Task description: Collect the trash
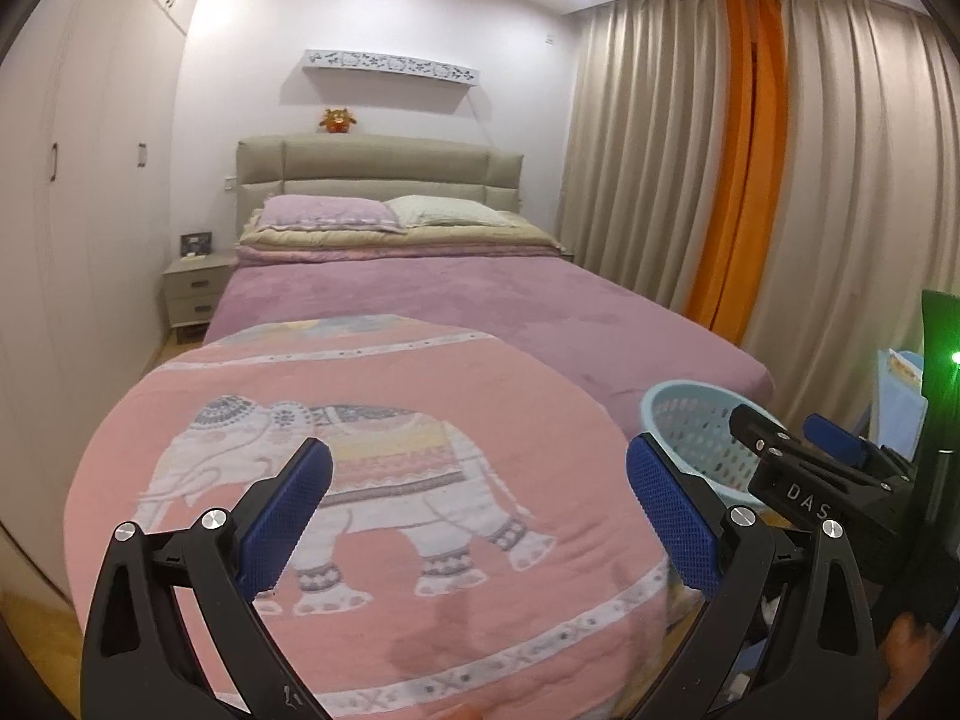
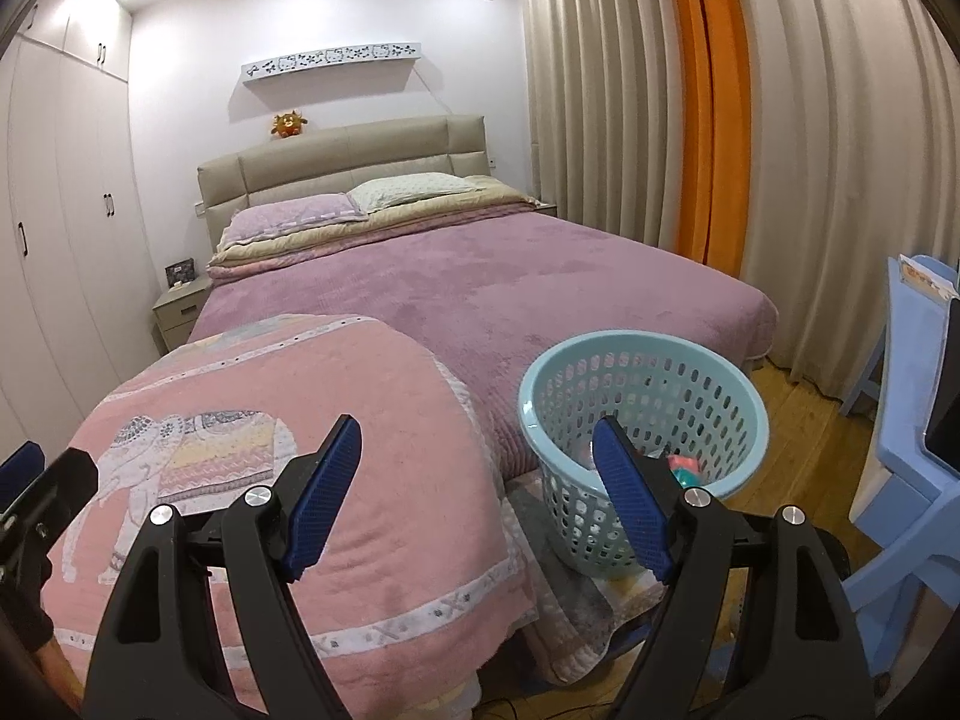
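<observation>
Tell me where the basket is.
The basket stands on the floor at the bed's foot, lower right in both views, right of the elephant blanket.

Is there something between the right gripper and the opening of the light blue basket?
Nothing visible blocks it. The right gripper is open and empty, and the basket stands by the bed's foot with its opening uncovered.

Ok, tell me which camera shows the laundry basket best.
The right wrist view: the basket shows whole, with bits inside. In the left wrist view, the basket is mostly hidden behind the right gripper.
</observation>
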Motion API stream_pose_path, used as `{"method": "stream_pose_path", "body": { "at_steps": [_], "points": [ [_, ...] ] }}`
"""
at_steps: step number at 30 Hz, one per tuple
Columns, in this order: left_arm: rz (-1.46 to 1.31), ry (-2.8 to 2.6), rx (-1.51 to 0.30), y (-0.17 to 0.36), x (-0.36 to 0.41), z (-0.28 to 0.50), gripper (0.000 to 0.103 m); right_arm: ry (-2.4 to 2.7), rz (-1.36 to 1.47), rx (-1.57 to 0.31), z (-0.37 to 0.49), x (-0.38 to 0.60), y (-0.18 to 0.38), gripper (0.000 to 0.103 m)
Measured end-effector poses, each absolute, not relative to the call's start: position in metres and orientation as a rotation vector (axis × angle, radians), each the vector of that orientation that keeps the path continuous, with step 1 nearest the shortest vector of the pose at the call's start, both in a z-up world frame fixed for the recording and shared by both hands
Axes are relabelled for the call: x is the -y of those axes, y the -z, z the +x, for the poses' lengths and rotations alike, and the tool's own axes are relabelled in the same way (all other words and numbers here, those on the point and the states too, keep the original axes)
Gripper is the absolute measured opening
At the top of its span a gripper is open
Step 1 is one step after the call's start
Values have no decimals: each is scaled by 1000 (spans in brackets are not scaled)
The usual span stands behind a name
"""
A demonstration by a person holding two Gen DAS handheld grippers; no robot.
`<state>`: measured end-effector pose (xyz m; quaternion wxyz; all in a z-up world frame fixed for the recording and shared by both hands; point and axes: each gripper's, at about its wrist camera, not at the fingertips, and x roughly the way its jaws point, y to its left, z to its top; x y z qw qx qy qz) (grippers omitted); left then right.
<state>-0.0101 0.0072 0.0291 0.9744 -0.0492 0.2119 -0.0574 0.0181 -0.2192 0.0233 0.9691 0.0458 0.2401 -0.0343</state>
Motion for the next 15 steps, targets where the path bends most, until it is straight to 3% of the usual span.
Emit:
{"method": "stream_pose_path", "body": {
  "at_steps": [15],
  "points": [
    [-132,101,-409,-34,-26,-15,96,59,35,-471,19,193,-24,75]
  ]
}}
